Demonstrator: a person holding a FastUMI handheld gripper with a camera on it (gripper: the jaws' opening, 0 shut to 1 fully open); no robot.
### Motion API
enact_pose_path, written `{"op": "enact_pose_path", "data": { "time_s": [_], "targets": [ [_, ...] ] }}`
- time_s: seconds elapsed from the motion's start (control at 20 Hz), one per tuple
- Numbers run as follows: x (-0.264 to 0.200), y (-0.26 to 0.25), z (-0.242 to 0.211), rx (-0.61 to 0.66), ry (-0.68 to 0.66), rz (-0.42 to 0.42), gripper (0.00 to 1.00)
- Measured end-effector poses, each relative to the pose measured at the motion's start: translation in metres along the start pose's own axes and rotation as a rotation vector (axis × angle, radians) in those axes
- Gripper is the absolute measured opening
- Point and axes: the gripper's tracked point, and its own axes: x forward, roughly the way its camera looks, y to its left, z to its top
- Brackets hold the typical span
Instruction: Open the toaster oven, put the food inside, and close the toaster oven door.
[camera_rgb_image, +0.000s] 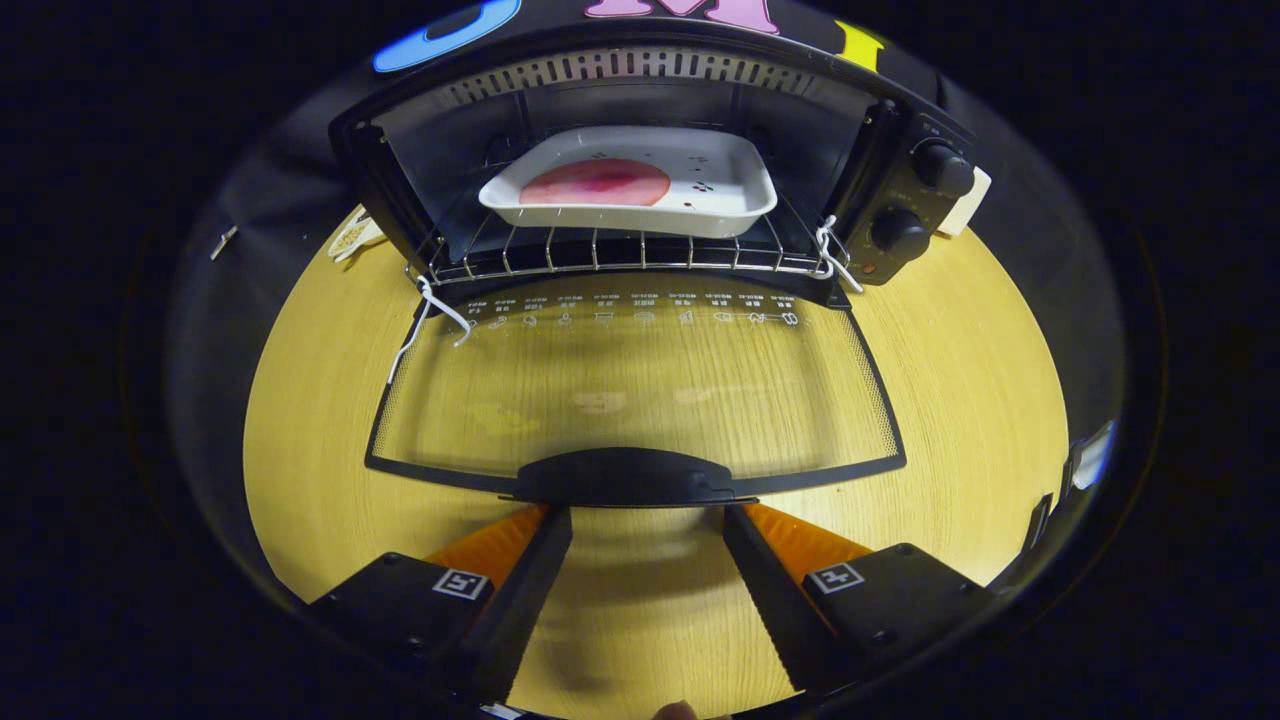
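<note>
- A handheld gripper (647, 520) is hovering at the front edge of a toaster oven's (640, 170) lowered glass door (640, 390), its two fingers (520, 580) spread wide and gripping nothing, tips just short of the door's black handle (625, 477).
- The food (597, 183), a round pinkish slice, is lying in a white dish (730, 190) that is sitting on the wire rack (620, 255) inside the open cavity, well beyond the fingers.
- By the look of it, loading is finished and closing the door is the step remaining.
- The door is lying flat over the wooden table (960, 350), so the handle offers little room beneath; a finger sliding under at a poor angle could be scraping the tabletop or slipping off the curved handle.
- White cords (432, 305) are hanging at both hinge corners; one could be getting pinched as the door swings up.
- The rack is sitting forward at the opening, and a door pushed up hard could be knocking it and jolting the dish.
- Two control knobs (925, 195) are standing to the right of the cavity, clear of the door's path.
</note>
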Motion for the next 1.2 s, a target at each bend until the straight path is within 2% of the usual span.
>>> {"op": "enact_pose_path", "data": {
  "time_s": [0.5, 0.85, 1.2],
  "targets": [
    [-0.051, -0.001, 0.024, 0.020, -0.200, 0.064, 1.00],
    [-0.091, -0.001, 0.067, 0.026, -0.336, 0.108, 1.00],
    [-0.119, -0.003, 0.104, 0.007, -0.455, 0.110, 0.99]
  ]
}}
